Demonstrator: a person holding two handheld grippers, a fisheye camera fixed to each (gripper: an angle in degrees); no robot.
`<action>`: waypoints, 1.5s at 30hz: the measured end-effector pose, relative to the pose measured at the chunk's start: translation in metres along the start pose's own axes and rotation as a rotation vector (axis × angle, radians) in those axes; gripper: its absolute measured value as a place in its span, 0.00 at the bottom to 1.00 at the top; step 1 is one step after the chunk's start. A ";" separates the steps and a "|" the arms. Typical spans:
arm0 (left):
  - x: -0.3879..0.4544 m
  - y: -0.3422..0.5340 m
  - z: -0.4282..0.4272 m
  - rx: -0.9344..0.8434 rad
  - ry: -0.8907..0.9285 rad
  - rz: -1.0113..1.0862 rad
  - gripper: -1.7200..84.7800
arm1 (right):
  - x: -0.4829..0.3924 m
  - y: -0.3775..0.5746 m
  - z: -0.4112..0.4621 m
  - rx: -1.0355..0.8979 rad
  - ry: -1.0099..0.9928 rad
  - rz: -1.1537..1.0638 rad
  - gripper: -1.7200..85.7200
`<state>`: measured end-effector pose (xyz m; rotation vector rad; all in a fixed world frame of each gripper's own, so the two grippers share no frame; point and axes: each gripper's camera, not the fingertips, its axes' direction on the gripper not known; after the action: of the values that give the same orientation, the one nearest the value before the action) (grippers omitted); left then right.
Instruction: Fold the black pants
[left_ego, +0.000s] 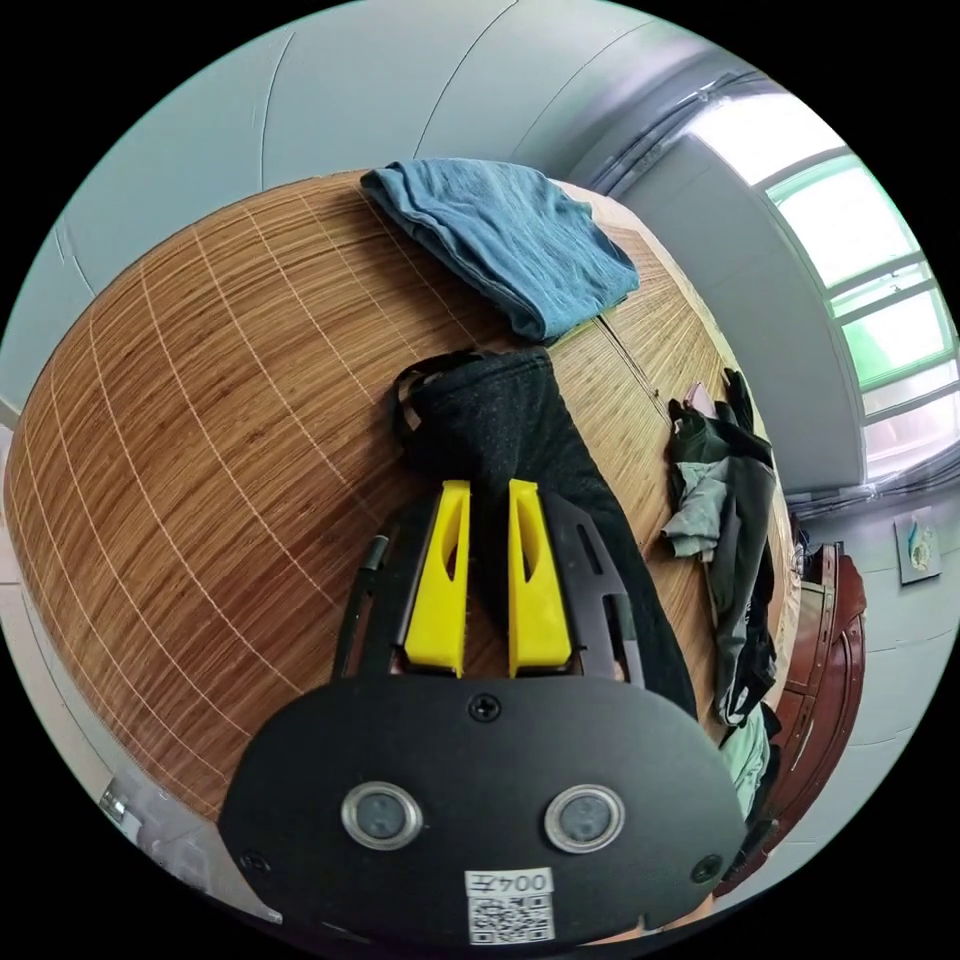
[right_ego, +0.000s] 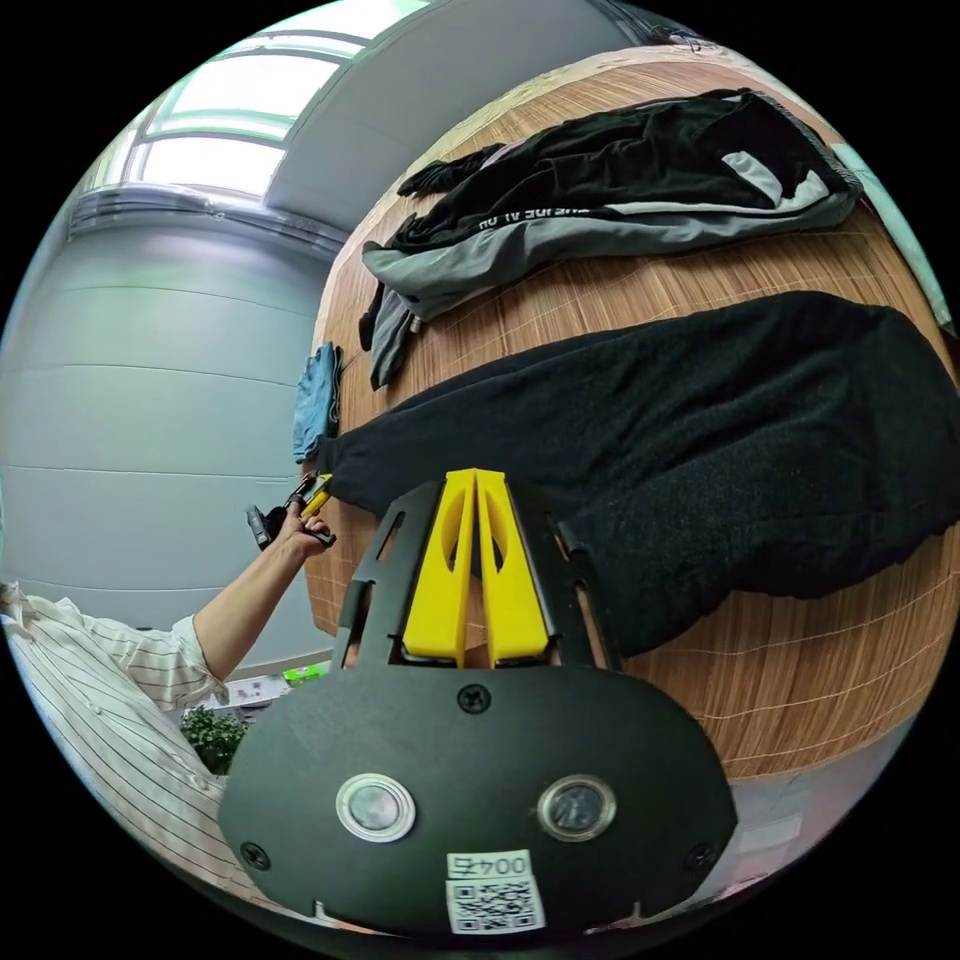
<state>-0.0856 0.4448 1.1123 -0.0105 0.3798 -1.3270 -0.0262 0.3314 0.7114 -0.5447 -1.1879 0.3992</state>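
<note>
Left gripper view: both hand-held grippers (left_ego: 490, 490) clamp black pants (left_ego: 510, 420); bamboo mat (left_ego: 200, 450), grey walls (left_ego: 300, 90).

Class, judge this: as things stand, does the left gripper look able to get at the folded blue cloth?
Probably yes. The left gripper is at the black pants, and the blue cloth lies just beyond, with bare mat around it.

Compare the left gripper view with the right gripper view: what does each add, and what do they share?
Left gripper view's extras: a reddish wooden cabinet and a wall picture. Right gripper view's extras: a person's striped sleeve and hand, and a green plant. Shared: black pants, blue folded garment, grey-black jacket, bamboo mat, window.
</note>
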 end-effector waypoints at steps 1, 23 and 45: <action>-0.003 0.003 -0.005 0.001 -0.013 -0.005 0.07 | -0.001 0.004 0.000 -0.016 0.017 -0.010 0.01; -0.005 0.046 -0.178 0.005 0.117 0.106 0.12 | 0.119 0.089 -0.130 0.136 0.073 0.338 0.12; 0.444 0.332 -0.011 -0.589 0.276 0.991 0.04 | 0.170 0.011 -0.172 0.105 0.203 0.342 0.07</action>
<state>0.3081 0.1107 0.9109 -0.1170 0.8645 -0.2057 0.1924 0.4040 0.7871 -0.6825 -0.8738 0.6777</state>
